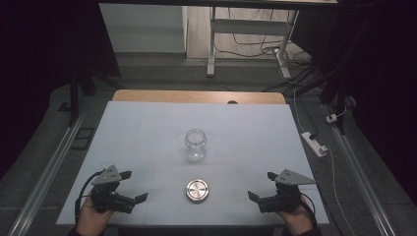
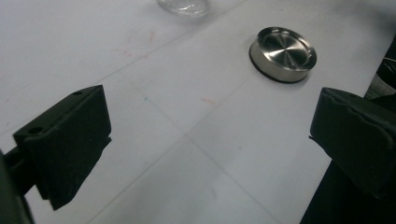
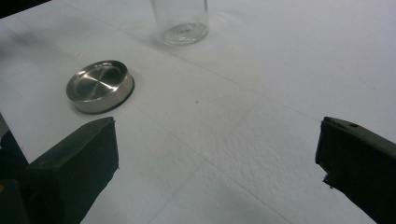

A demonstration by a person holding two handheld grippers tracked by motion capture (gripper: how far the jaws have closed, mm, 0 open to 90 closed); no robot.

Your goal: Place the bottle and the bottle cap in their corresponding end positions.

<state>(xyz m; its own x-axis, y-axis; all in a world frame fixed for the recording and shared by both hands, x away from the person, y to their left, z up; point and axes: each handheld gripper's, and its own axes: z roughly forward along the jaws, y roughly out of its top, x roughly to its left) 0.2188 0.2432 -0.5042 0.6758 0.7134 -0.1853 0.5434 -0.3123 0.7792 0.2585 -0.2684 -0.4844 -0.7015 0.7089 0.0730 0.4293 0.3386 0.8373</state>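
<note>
Both grippers sat at the table's (image 1: 147, 123) near edge — our left gripper (image 1: 134, 186) and right gripper (image 1: 259, 185) gaped wide, holding nothing. Between them lay the lid (image 1: 197, 191), flat and apart from each; beyond it stood the jar (image 1: 195, 144), upright, uncapped. We judged it best to pinch the lid's rim squarely — level, not tilted.

A dim room: grey floor (image 1: 162, 73) (cables trailing) behind the white table (image 1: 147, 123).
</note>
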